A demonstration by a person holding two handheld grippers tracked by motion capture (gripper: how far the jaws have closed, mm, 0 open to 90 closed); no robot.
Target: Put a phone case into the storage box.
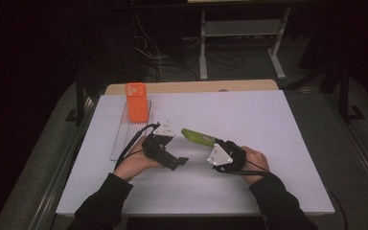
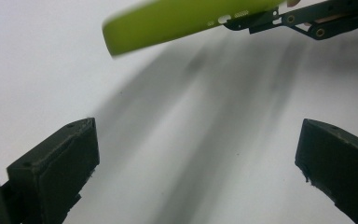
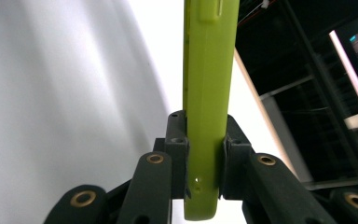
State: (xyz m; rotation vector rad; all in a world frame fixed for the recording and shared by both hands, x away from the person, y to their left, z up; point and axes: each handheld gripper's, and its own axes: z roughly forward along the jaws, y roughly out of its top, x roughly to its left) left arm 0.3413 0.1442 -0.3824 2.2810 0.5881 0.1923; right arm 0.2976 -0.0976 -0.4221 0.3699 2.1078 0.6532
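Note:
A lime-green phone case [image 1: 196, 136] hangs above the white tabletop [image 1: 249, 120], pointing toward the table's left. My right gripper [image 1: 216, 145] is shut on its near end. In the right gripper view the case [image 3: 208, 70] stands edge-on between the two pads [image 3: 177, 135], which press its sides. My left gripper [image 1: 176, 149] sits just left of the case, jaws wide open with nothing between them. In the left gripper view its fingers [image 2: 60, 168] frame bare table, and the green case [image 2: 177, 21] crosses the top, held by the other gripper's fingers [image 2: 303, 21]. An orange phone case [image 1: 136, 101] stands upright at the back left.
The orange case stands on a clear tray [image 1: 127, 132] along the table's left side. A wooden strip [image 1: 196, 86] edges the table's far side. Beyond it lie a dark floor, cables and a white stand [image 1: 242, 28].

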